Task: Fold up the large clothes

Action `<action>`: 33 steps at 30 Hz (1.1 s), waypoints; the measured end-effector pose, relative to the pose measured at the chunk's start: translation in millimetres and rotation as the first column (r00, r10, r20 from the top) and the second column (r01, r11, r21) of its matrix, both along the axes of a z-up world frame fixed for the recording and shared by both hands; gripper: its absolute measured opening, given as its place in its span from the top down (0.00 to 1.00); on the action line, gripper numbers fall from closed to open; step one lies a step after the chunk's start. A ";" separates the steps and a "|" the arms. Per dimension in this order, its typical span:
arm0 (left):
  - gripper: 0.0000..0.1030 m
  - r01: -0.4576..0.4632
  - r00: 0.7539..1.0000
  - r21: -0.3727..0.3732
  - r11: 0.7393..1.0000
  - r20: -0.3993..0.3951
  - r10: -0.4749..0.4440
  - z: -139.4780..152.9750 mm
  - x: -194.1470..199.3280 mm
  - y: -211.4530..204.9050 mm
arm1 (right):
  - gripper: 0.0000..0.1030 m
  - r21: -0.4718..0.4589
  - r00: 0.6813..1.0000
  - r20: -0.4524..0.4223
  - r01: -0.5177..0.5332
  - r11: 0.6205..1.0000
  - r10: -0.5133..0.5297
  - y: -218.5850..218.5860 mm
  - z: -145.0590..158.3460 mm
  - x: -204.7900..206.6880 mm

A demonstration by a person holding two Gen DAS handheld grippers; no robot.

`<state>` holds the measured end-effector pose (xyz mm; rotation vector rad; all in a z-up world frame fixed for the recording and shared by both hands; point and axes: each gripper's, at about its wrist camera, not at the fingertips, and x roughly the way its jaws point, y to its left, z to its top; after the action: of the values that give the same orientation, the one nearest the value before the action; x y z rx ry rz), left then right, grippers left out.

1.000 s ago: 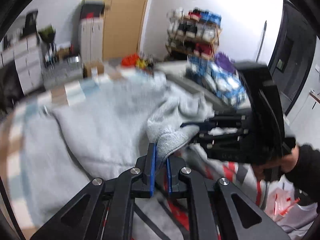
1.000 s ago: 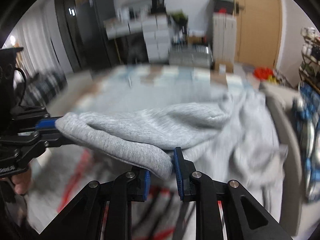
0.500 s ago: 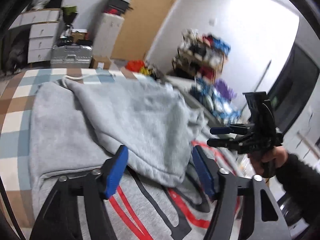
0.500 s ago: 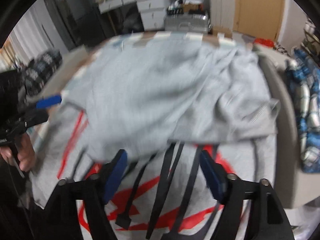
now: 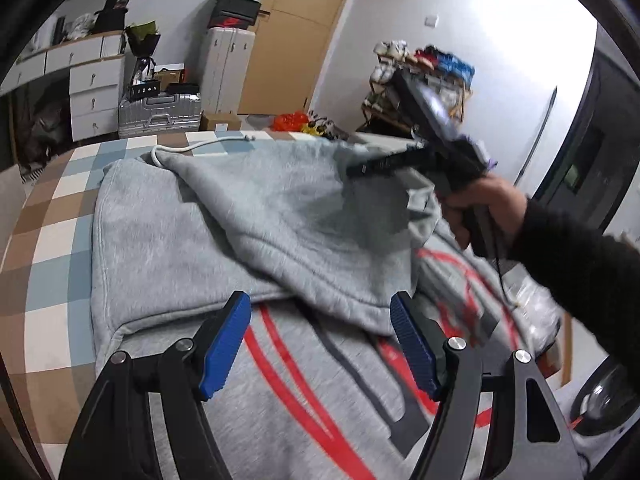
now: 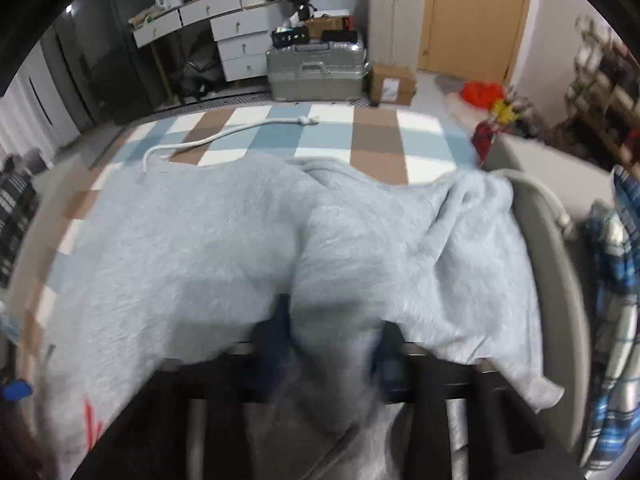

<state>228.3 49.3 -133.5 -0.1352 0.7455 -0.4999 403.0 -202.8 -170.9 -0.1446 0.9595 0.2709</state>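
A: Where do we stand with the hoodie (image 5: 224, 216)?

B: It lies flat on the checked mat (image 5: 48, 240), sleeve folded across its chest. Our left gripper (image 5: 320, 344) is wide open, empty, just short of the sleeve's hem.

A: And the right gripper (image 6: 332, 352)?

B: Blurred; its jaws have just been closing, seemingly on 1 fold at the hoodie's right edge, so the right is nearer.
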 end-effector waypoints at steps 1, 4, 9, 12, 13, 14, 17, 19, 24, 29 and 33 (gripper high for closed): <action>0.34 0.003 1.000 0.017 1.000 0.000 -0.003 -0.9 -3.0 0.6 | 0.82 -0.003 0.999 0.038 -0.023 1.000 0.023 4.7 3.7 -6.8; 0.34 0.010 1.000 0.036 0.999 -0.008 -0.010 -4.1 -3.7 1.9 | 0.87 -0.057 0.974 0.177 -0.134 0.989 0.142 23.2 21.6 -36.9; 0.34 -0.033 0.999 -0.016 0.999 -0.020 0.033 -1.0 -5.4 19.5 | 0.88 -0.043 0.910 0.266 -0.319 0.947 0.318 54.1 43.5 -87.3; 0.34 -0.085 0.996 -0.087 0.993 -0.042 0.081 2.2 2.3 36.9 | 0.87 -0.036 0.881 0.208 -0.428 0.903 0.426 80.4 31.9 -116.0; 0.34 -0.102 0.994 -0.099 0.990 -0.049 0.098 3.3 4.2 41.9 | 0.87 -0.041 0.875 0.181 -0.449 0.892 0.449 88.7 23.9 -115.2; 0.34 -0.111 0.993 -0.108 0.988 -0.054 0.106 4.2 4.8 45.5 | 0.85 -0.050 0.871 0.138 -0.470 0.881 0.472 96.3 13.0 -121.0; 0.34 -0.128 0.990 -0.113 0.985 -0.069 0.121 7.3 7.3 53.7 | 0.76 -0.047 0.888 -0.029 -0.460 0.887 0.459 105.8 -30.0 -115.6; 0.34 -0.127 0.990 -0.107 0.986 -0.073 0.119 9.5 8.2 53.4 | 0.74 0.030 0.905 -0.049 -0.423 0.906 0.423 95.8 -38.2 -107.6; 0.34 -0.099 0.993 -0.074 0.992 -0.072 0.093 18.4 21.4 39.8 | 0.44 0.250 0.919 -0.129 -0.333 0.909 0.372 62.0 -20.9 -89.3; 0.34 -0.049 0.995 -0.114 0.992 -0.087 0.040 27.7 50.5 15.7 | 0.42 0.303 0.953 -0.106 -0.240 0.922 0.283 23.2 -0.9 -98.3; 0.34 0.018 0.991 -0.171 0.985 -0.126 -0.040 33.3 74.8 -11.1 | 0.40 0.334 0.976 -0.094 -0.155 0.930 0.196 -9.1 4.3 -103.9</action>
<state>303.1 38.2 -100.2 -0.3185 0.8314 -0.5870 299.1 -211.9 -166.6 0.0917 1.0146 0.6064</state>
